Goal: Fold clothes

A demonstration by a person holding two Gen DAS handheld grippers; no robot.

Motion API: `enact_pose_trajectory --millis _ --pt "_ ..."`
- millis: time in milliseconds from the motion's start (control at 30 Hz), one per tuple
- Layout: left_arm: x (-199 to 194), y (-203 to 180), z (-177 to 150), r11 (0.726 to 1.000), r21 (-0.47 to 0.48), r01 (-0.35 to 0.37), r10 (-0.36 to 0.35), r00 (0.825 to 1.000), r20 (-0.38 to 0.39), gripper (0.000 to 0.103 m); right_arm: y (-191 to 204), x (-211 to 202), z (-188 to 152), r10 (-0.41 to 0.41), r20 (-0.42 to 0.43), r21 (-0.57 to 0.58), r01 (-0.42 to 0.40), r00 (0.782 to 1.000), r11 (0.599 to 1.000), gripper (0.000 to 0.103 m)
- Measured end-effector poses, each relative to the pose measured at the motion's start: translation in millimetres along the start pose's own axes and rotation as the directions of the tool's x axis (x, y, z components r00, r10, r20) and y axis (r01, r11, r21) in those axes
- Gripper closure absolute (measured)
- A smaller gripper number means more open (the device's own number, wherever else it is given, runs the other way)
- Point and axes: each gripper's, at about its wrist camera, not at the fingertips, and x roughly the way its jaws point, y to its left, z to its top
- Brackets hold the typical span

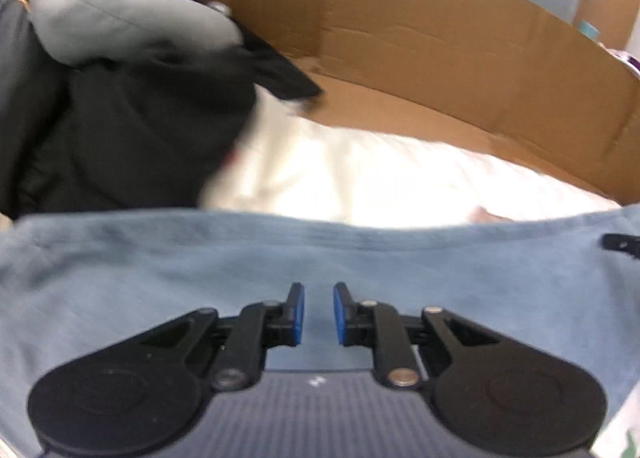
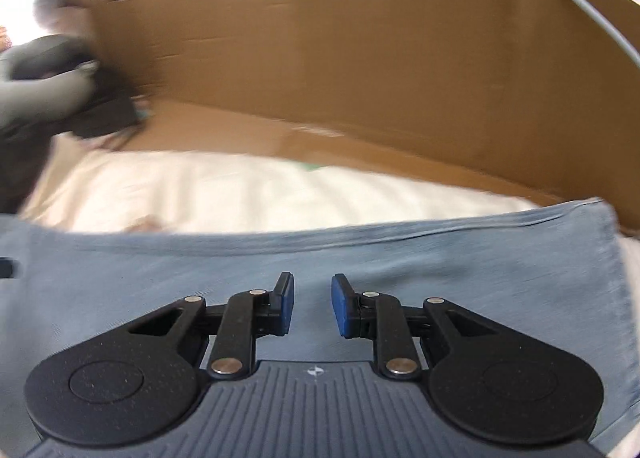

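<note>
A light blue garment (image 1: 160, 278) fills the lower half of the left wrist view, its far hem running straight across. My left gripper (image 1: 318, 314) sits over it with the blue pads (image 1: 298, 314) close together and blue cloth in the narrow gap, pinched. The right wrist view shows the same blue garment (image 2: 480, 266), with its right side edge visible. My right gripper (image 2: 312, 306) stands over it, pads a little wider apart, with cloth between them that stays sharp while the background blurs. The other gripper's tip (image 1: 620, 244) shows at the right edge.
A white sheet (image 1: 360, 178) covers the surface beyond the garment. A pile of dark and grey clothes (image 1: 120, 98) lies at the far left. A cardboard wall (image 1: 440, 38) and a cardboard floor strip close off the back. A grey cable (image 2: 580, 6) crosses the upper right.
</note>
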Motion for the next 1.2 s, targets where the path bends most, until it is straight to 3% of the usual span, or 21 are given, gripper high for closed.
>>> enact_pose_trajectory --millis 200,367,533,867,1067,1200 --pt "4.5 -39.6 -32.1 1.000 0.017 0.027 -0.026 0.998 -0.059 0.086 53.7 -8.0 -28.3 0.067 -0.011 -0.130 -0.068 0.998 0.989 0.068" --pt "26.0 -57.3 -47.3 0.998 0.064 0.011 -0.007 0.999 -0.052 0.086 70.7 4.4 -44.9 0.078 -0.039 -0.145 -0.083 0.996 0.986 0.066" --pt "29.6 -47.6 -29.2 1.000 -0.010 0.024 -0.024 1.000 -0.020 0.086 73.4 28.7 -36.0 0.059 -0.036 -0.120 -0.063 0.998 0.991 0.065" --pt "65.5 -61.7 -2.2 1.000 -0.011 0.003 -0.002 1.000 0.023 0.087 75.6 69.2 3.9 0.028 -0.031 -0.076 -0.030 0.999 0.997 0.065" --pt "73.0 -65.2 12.1 0.999 0.038 -0.002 0.001 1.000 0.011 0.087 79.4 82.3 20.4 0.007 -0.048 -0.124 -0.013 0.999 0.992 0.065" --pt "66.1 -59.5 20.1 0.999 0.032 0.030 -0.029 0.999 -0.028 0.087 76.2 81.6 28.3 0.014 -0.090 -0.091 -0.022 0.996 0.996 0.065"
